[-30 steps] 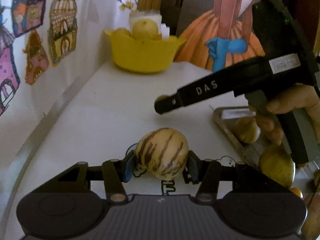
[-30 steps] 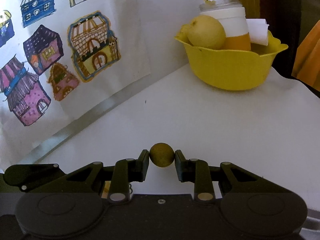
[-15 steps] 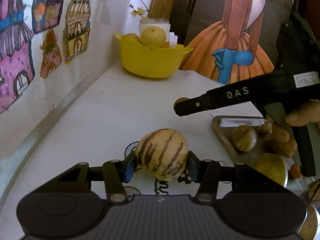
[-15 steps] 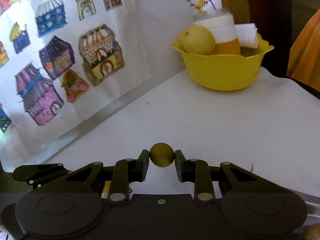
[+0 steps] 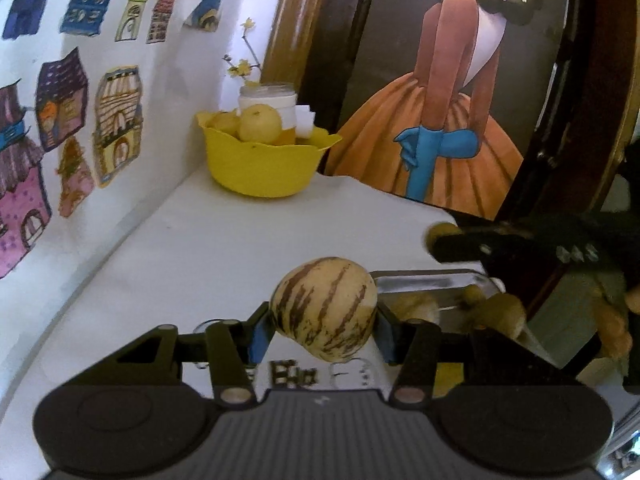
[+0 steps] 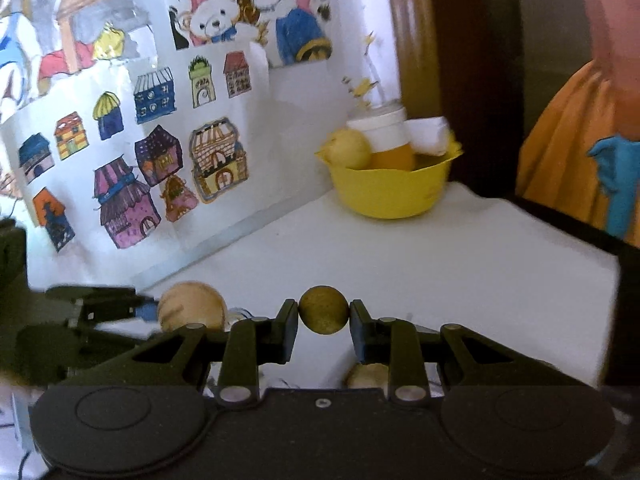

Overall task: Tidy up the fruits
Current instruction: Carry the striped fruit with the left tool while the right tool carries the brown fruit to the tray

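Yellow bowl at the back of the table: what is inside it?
The yellow bowl holds a pale yellow fruit, a second one partly behind it, a white-lidded jar and a white folded paper. Its wall hides anything lower down.

Striped cream melon-like fruit (image 5: 324, 308) held aloft; small olive-brown round fruit (image 6: 323, 309) likewise, above table

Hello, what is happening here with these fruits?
A person is sorting fruit with a handheld gripper in each hand. The left gripper is shut on a striped melon-like fruit, and the right gripper is shut on a small brown round fruit. Both are held above the white table. A yellow bowl with some fruit stands at the far corner, and a metal tray of fruit lies on the right.
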Motion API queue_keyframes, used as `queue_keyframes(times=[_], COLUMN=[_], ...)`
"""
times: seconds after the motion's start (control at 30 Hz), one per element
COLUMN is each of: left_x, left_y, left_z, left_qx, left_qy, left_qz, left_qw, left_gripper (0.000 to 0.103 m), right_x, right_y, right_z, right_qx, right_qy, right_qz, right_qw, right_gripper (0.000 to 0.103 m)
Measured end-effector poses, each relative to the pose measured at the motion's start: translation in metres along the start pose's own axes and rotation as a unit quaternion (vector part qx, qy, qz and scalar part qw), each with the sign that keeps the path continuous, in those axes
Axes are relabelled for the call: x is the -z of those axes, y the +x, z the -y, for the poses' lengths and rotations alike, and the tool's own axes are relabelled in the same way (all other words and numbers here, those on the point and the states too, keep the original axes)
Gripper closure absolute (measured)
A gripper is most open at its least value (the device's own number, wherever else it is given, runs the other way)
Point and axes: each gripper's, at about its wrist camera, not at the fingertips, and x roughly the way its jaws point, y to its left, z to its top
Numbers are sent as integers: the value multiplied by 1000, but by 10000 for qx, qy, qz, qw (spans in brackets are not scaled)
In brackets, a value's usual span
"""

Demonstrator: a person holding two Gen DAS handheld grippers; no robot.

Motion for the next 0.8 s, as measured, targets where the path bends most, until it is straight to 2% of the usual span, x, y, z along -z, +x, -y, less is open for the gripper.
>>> queue_keyframes(times=[0.2,0.4,0.6,0.8], left_x=[-7,-8,-2,0], left_y=[5,15,29,52], left_z=[31,67,100,123], left_qx=[166,407,619,563], left_qy=[97,310,661,883], left_qz=[42,-36,-286,-678], left_qw=[9998,9987,9955,9922], left_gripper=[47,47,47,47], right_x=[34,73,110,131], right_y=[-50,-82,-95,-93], right_z=[13,7,-6,-17], right_qx=[241,401,517,453], right_qy=[-75,-182,-623,-1013], right_qz=[140,155,18,-155], right_qw=[9996,9989,9967,9937], right_gripper=[73,73,73,73])
